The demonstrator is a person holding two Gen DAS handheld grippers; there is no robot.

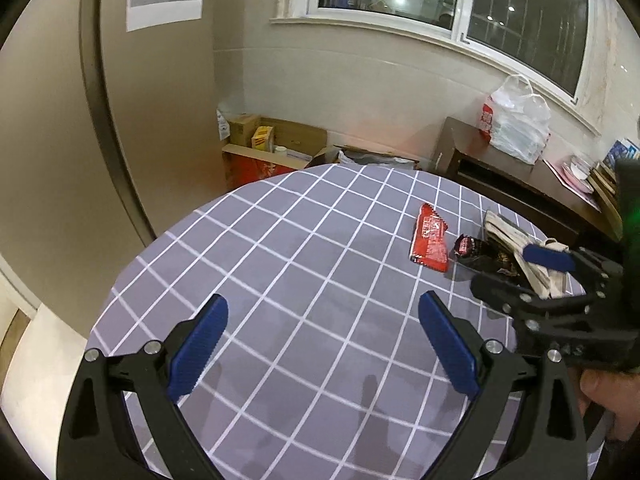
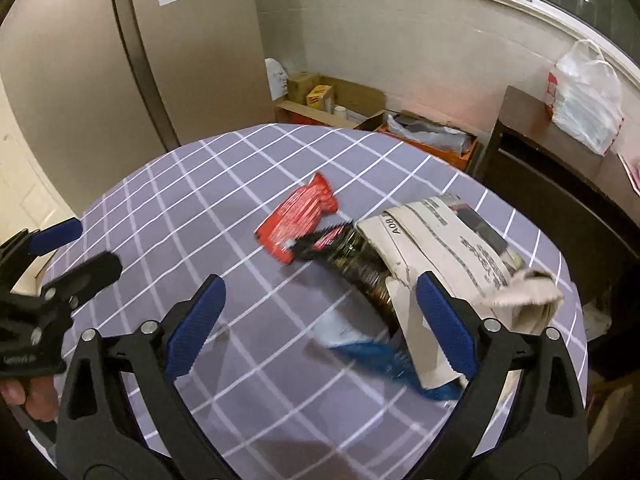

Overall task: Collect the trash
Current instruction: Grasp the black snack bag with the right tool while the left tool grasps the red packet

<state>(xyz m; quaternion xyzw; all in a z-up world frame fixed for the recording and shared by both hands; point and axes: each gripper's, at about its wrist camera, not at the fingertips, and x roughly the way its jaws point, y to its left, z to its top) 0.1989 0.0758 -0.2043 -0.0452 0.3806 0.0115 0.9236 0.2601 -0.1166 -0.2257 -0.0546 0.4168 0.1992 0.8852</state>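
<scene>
Right wrist view gives me the round counter (image 2: 200, 184) under its grey checked cloth, and on its right side the trash lies bunched together — a folded newspaper (image 2: 452, 240), then a red wrapper (image 2: 300, 216) just left of it, a dark snack bag (image 2: 352, 260) touching both, and a blurred blue-and-white wrapper (image 2: 376, 352) nearest me. My right tool (image 2: 320, 320) hangs spread wide above that pile, gripping nothing. My left tool (image 1: 324, 344) is likewise spread and empty, over bare cloth left of the trash.
</scene>
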